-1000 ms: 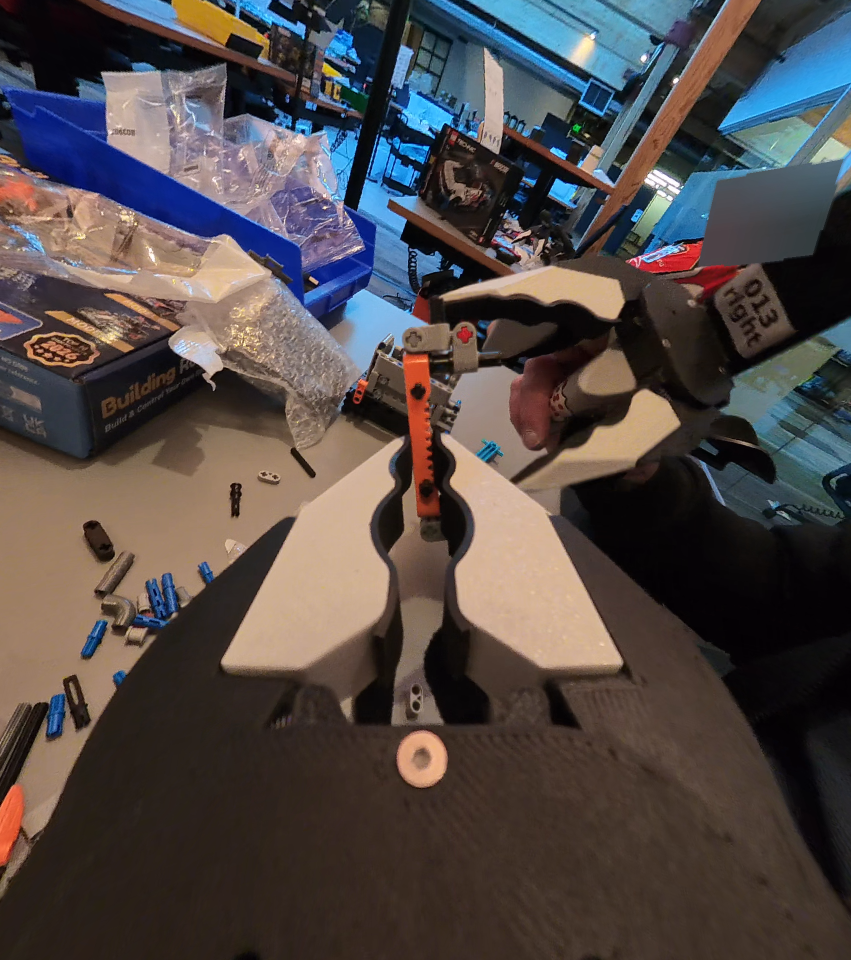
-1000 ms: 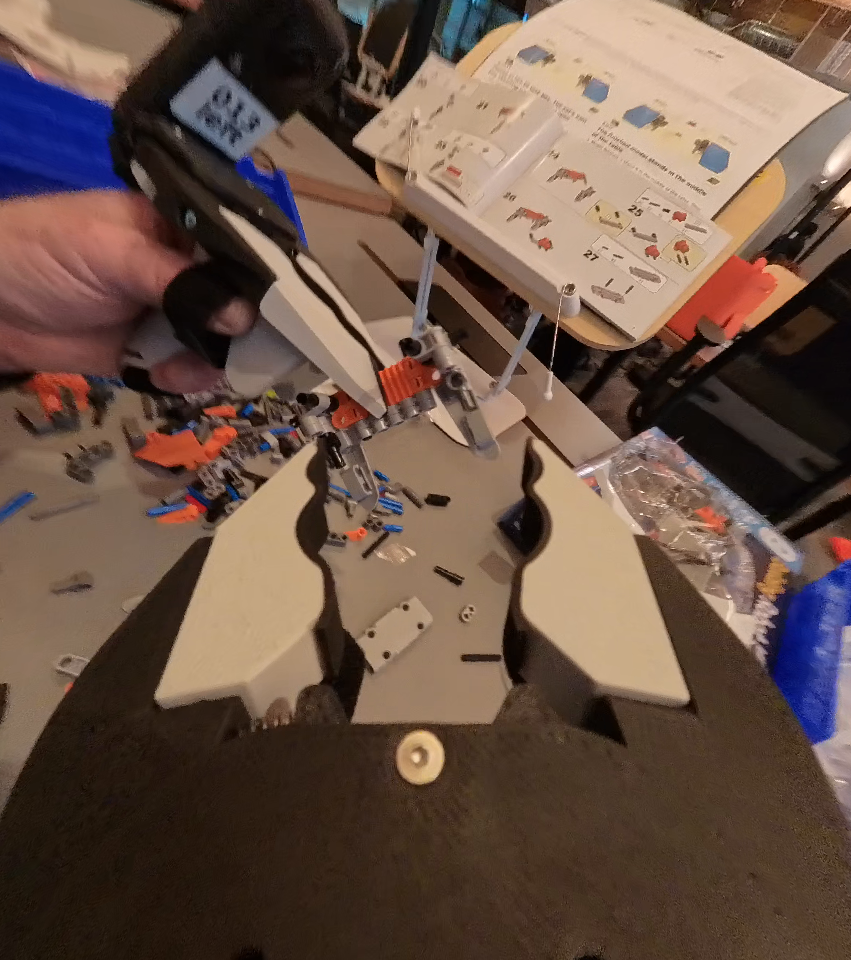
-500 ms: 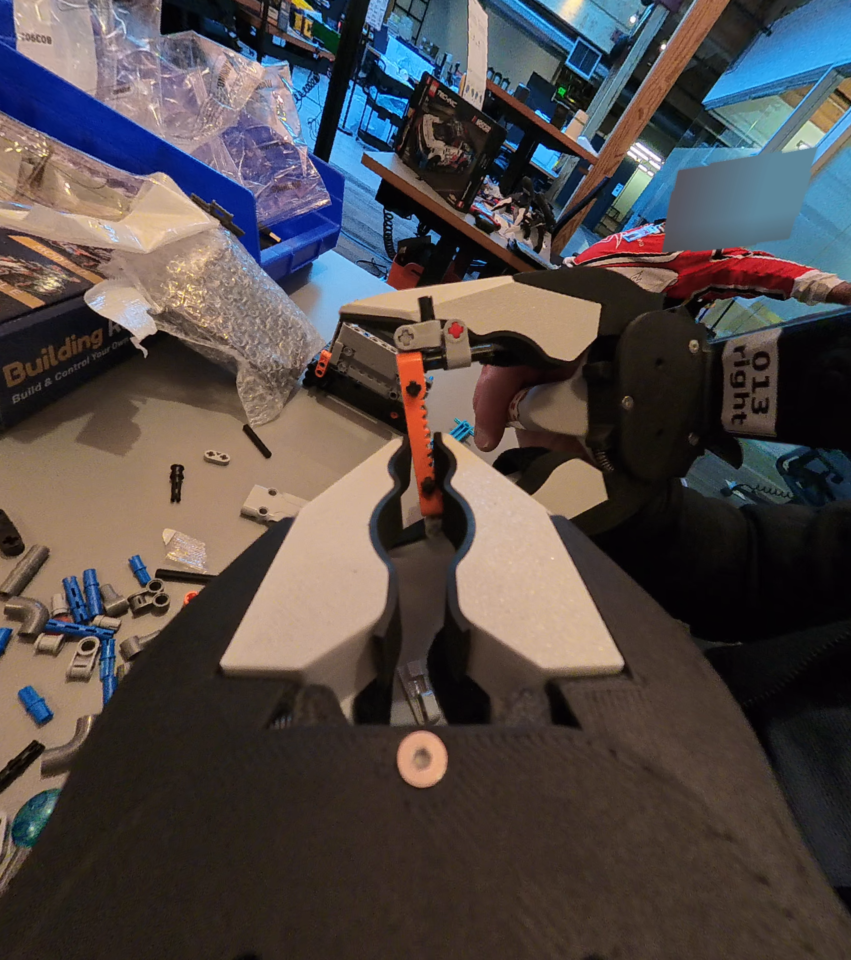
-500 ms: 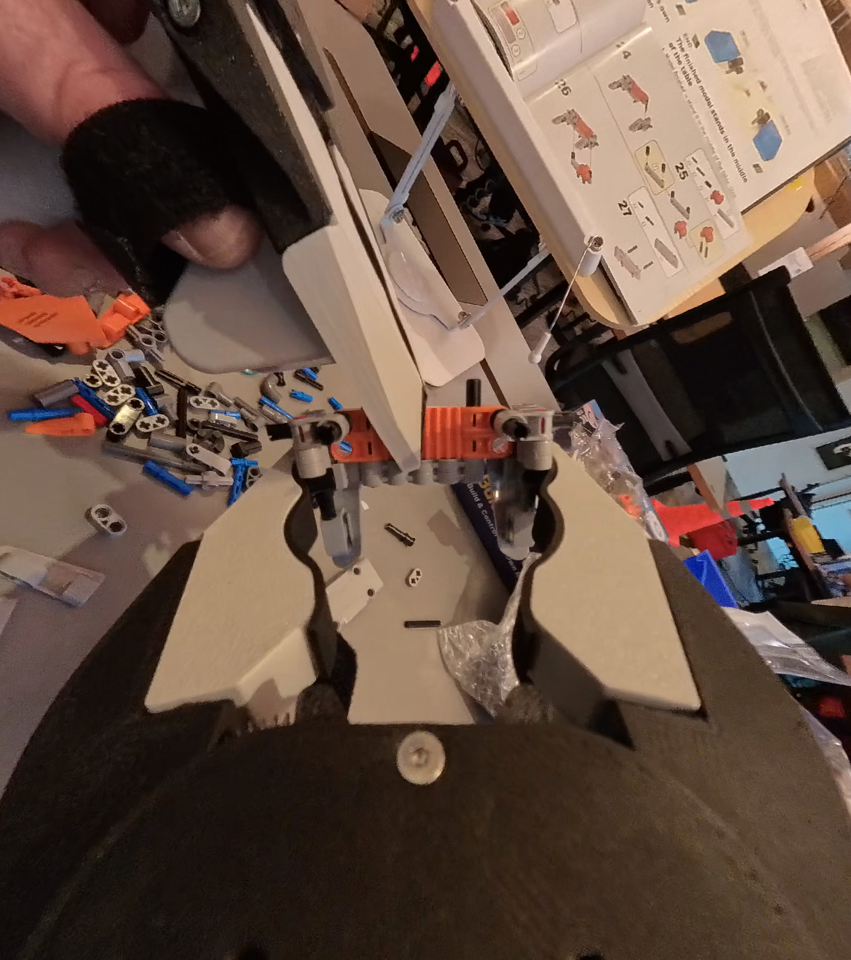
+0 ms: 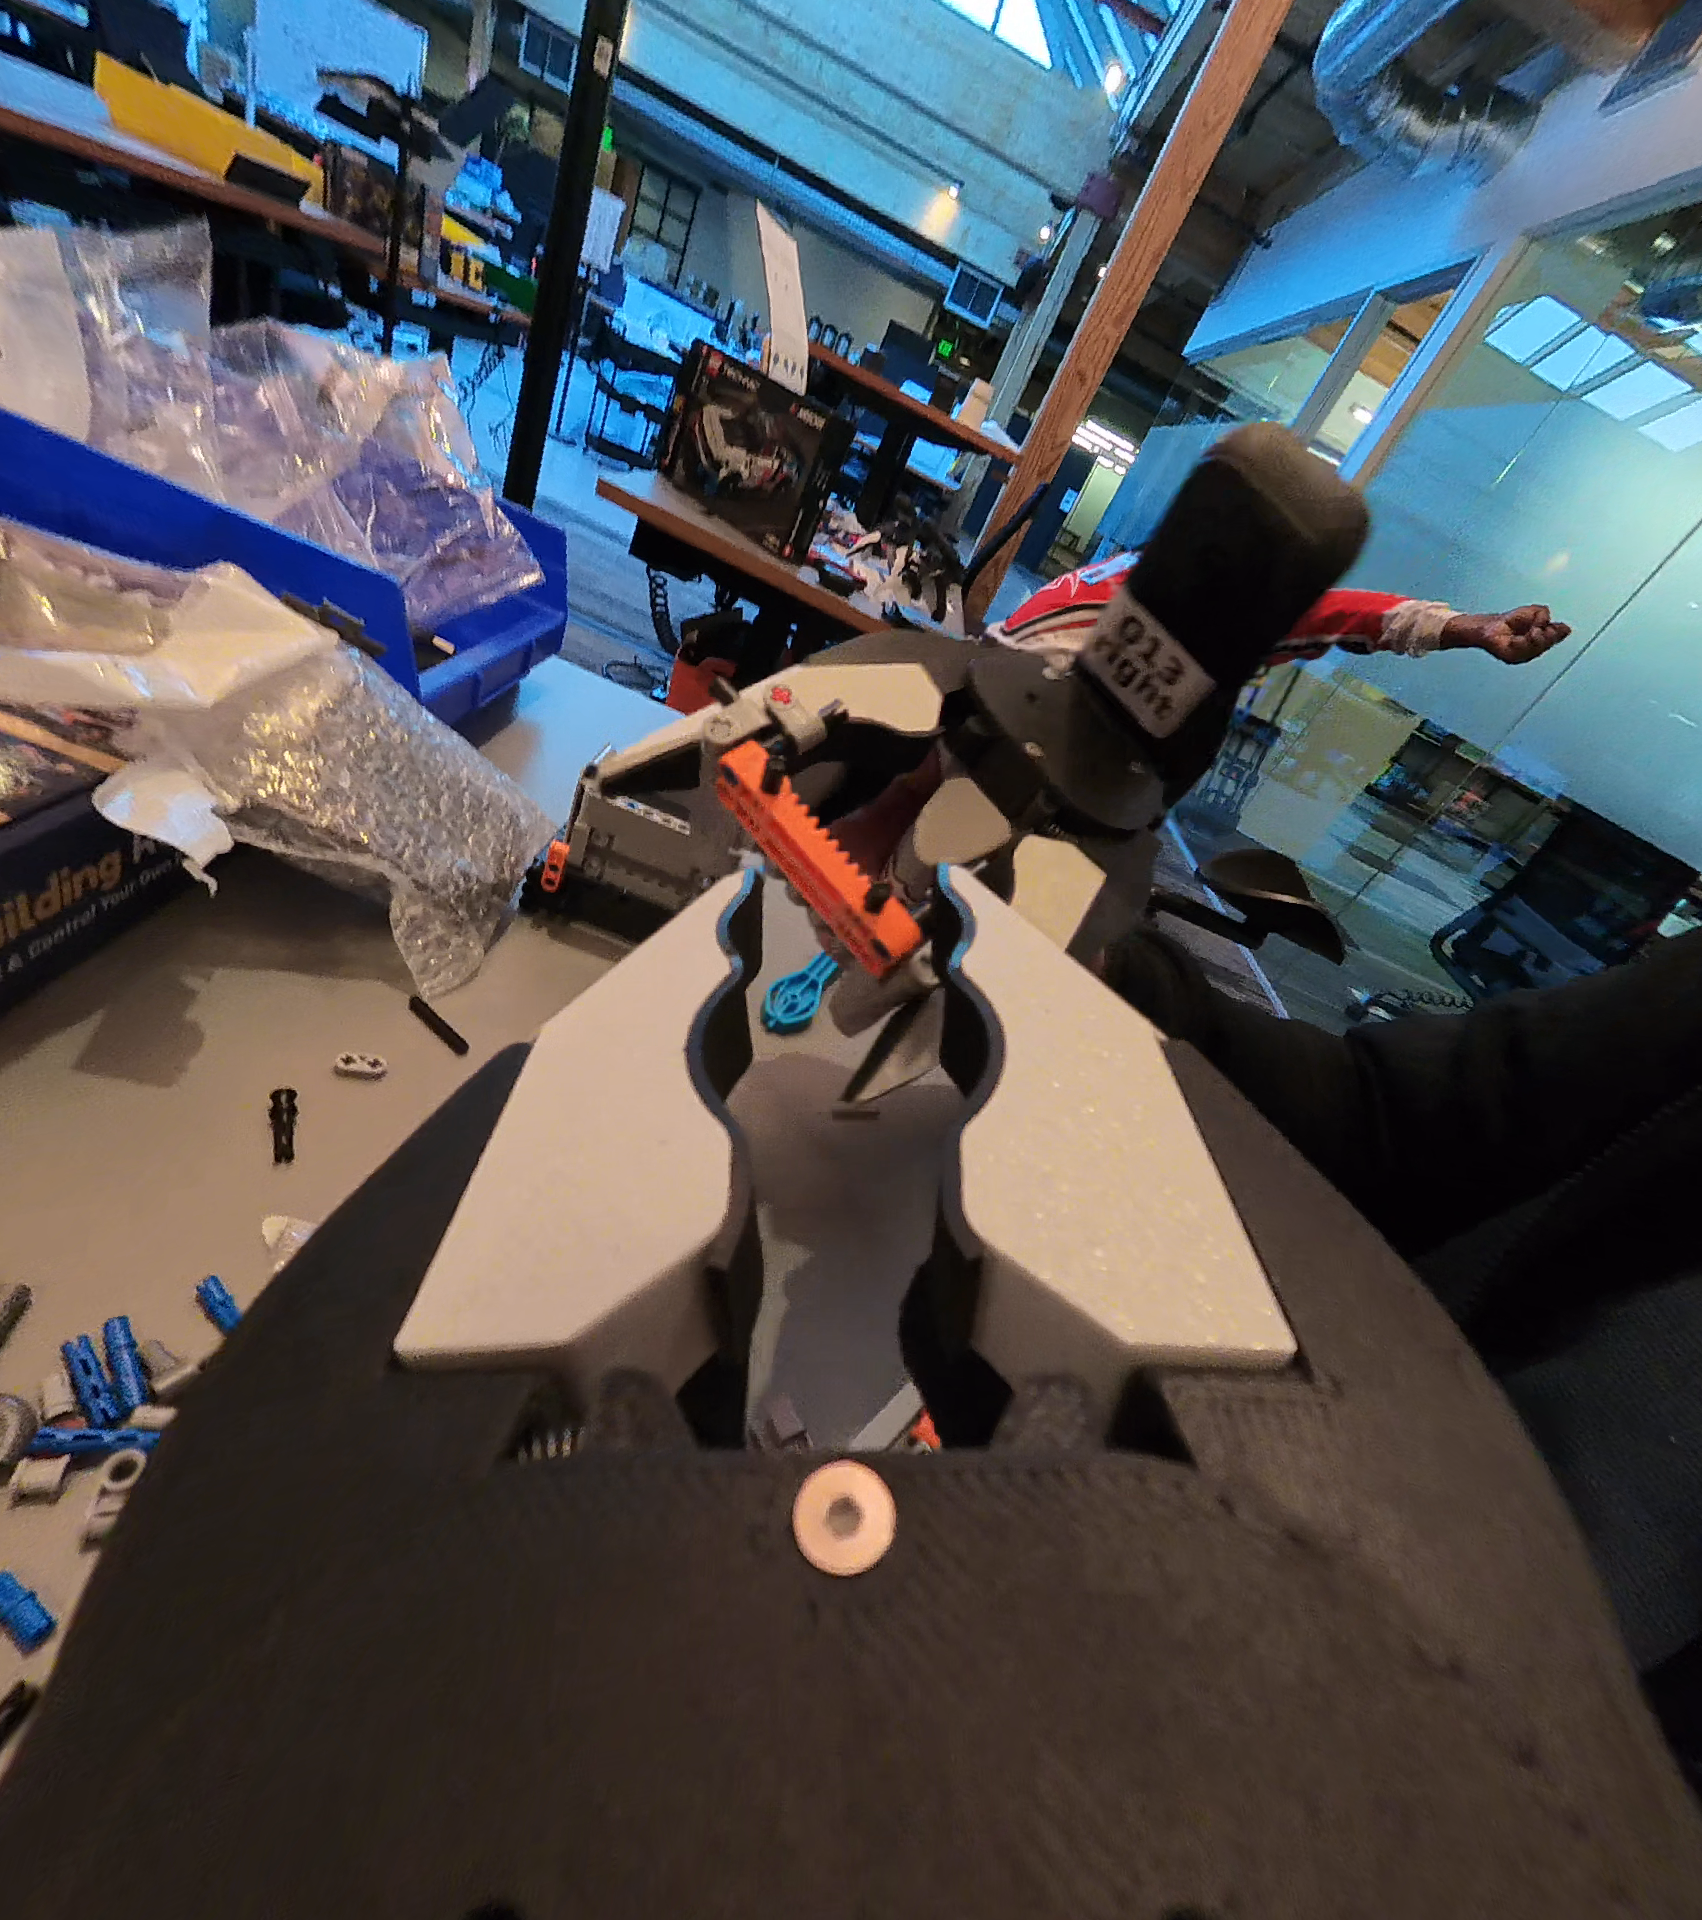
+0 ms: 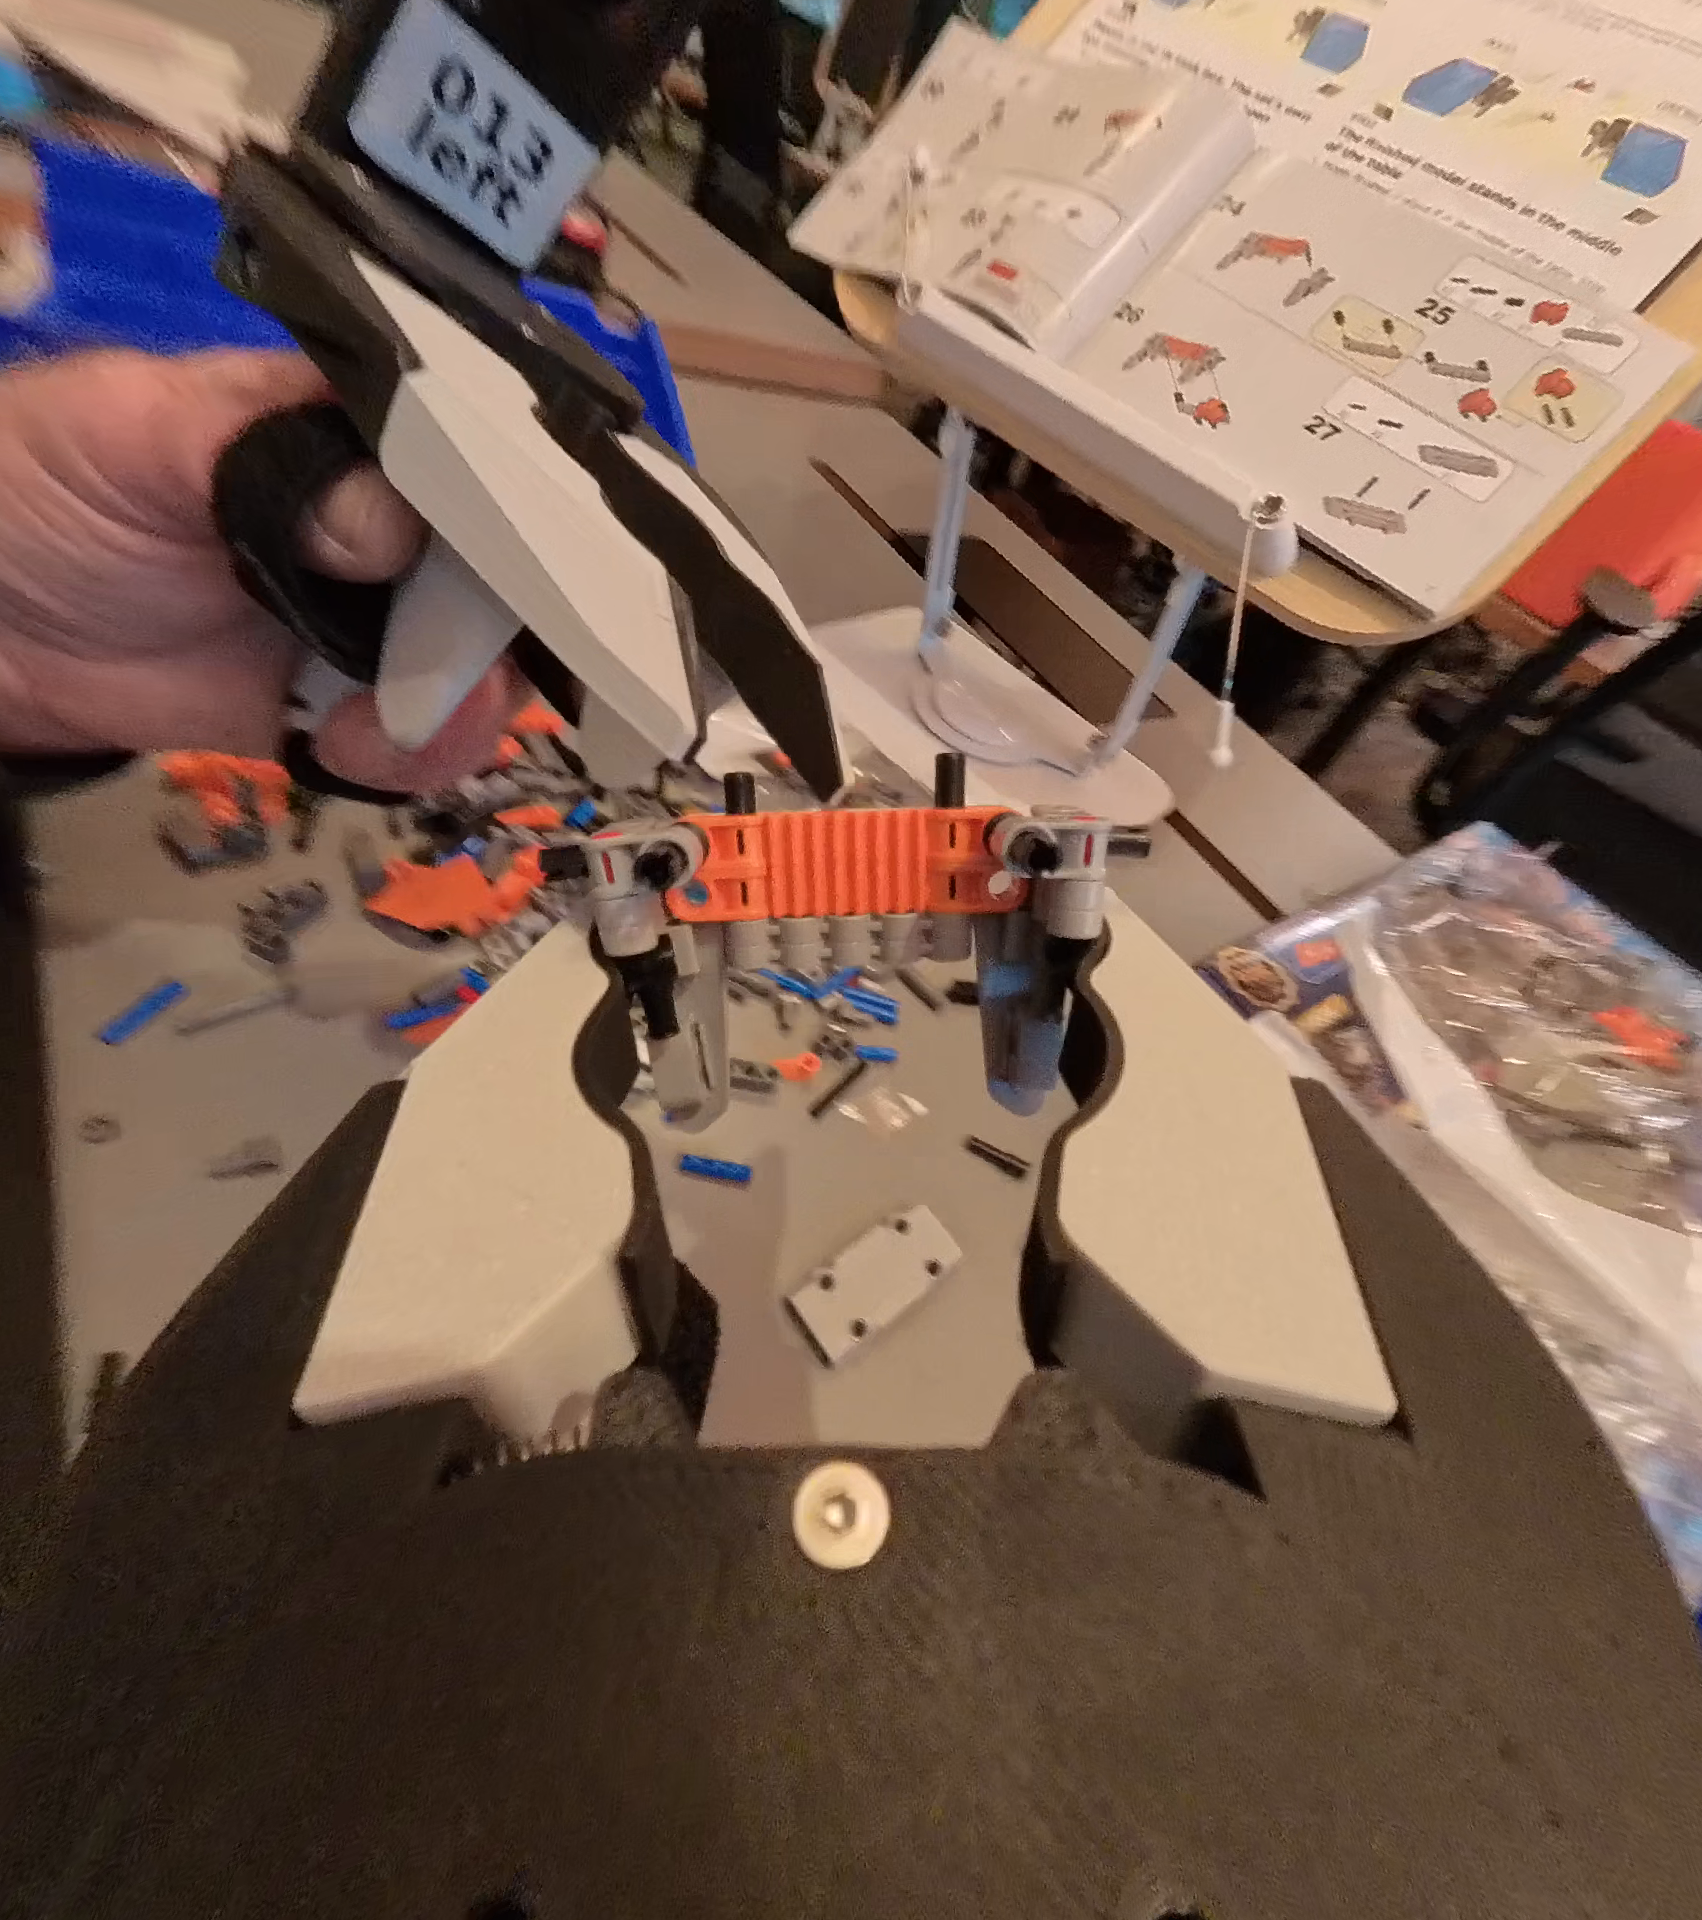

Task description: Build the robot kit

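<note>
An orange toothed bar with grey connectors and legs at both ends (image 6: 836, 862) hangs above the table. My right gripper (image 6: 847, 935) spans it lengthwise, one fingertip pressed on each grey end. In the left wrist view the right gripper (image 5: 795, 816) carries the same bar (image 5: 805, 862), tilted. My left gripper (image 5: 845, 894) is open, and the bar's lower end sits between its tips without being gripped. In the right wrist view the left gripper (image 6: 774, 748) hovers just above the bar, held by a hand (image 6: 99, 561).
Loose blue, grey and black pins (image 5: 99, 1371) and orange parts (image 6: 431, 894) litter the grey table. A grey plate (image 6: 873, 1283) lies below my right jaws. An instruction booklet on a stand (image 6: 1294, 312), a box (image 5: 16, 904), bubble wrap (image 5: 359, 779), a blue bin (image 5: 473, 613) and a grey model (image 5: 639, 842) stand around. Only a small space, under 4 cm, lies between the two pairs of fingers. Left tips and right tips are each some 15 cm from the grey plate (image 6: 873, 1283).
My left gripper was shut on the orange bar's lower end and has now opened and let it go. My right gripper closed in over the bar's ends and now carries it, tilted.
</note>
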Demonstrator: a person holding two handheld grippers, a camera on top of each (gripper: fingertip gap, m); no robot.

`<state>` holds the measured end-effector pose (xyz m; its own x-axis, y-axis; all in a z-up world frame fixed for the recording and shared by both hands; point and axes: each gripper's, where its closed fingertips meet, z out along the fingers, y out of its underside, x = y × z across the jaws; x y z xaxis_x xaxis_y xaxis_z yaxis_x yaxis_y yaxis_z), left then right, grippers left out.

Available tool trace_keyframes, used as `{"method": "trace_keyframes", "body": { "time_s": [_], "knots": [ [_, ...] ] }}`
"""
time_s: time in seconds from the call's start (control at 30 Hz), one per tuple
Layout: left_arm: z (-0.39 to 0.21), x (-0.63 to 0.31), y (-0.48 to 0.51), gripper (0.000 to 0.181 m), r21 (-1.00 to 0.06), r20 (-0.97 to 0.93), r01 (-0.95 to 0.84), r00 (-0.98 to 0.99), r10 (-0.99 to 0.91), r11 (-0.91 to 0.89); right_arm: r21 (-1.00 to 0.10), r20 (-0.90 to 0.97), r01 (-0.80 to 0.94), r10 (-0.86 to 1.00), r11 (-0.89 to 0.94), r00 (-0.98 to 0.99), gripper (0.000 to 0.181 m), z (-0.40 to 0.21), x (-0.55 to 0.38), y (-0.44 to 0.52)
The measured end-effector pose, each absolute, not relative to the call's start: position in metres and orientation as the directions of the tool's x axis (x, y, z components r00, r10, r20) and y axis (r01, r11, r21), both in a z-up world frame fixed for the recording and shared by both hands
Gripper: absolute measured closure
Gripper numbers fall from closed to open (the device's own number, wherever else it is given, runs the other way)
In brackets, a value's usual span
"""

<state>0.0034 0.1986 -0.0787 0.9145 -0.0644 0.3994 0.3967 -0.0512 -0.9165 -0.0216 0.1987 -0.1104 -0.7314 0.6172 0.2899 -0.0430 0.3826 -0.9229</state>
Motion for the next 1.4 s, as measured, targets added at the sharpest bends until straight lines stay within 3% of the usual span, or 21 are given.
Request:
{"method": "trace_keyframes", "body": {
  "time_s": [0.2,0.33,0.53,0.8,1.03,1.4],
  "knots": [
    [-0.063,0.003,0.19,0.148,-0.947,0.321,0.321,0.945,-0.066,0.004,-0.99,-0.135,0.137,0.426,-0.027,-0.894,0.1,-0.083,-0.001,0.201],
    [-0.067,0.004,0.193,0.144,-0.973,0.228,0.227,0.974,-0.005,-0.033,-0.936,-0.305,0.257,0.192,-0.24,-0.933,0.101,-0.057,0.016,0.212],
    [-0.07,0.006,0.199,0.138,-0.993,0.016,0.028,0.994,0.107,-0.117,-0.804,-0.409,0.465,-0.223,-0.37,-0.885,0.101,-0.033,0.042,0.226],
    [-0.063,0.018,0.204,0.132,-0.962,-0.235,-0.203,0.955,0.179,-0.181,-0.762,-0.448,0.552,-0.34,-0.338,-0.827,0.101,-0.036,0.048,0.221],
    [-0.068,0.036,0.216,0.132,-0.837,-0.518,-0.453,0.836,0.181,-0.306,-0.771,-0.532,0.597,-0.29,-0.221,-0.795,0.101,-0.062,0.044,0.197],
    [-0.079,0.028,0.219,0.144,-0.776,-0.596,-0.493,0.778,0.201,-0.393,-0.768,-0.575,0.626,-0.283,-0.134,-0.767,0.101,-0.074,0.05,0.181]
  ]
}}
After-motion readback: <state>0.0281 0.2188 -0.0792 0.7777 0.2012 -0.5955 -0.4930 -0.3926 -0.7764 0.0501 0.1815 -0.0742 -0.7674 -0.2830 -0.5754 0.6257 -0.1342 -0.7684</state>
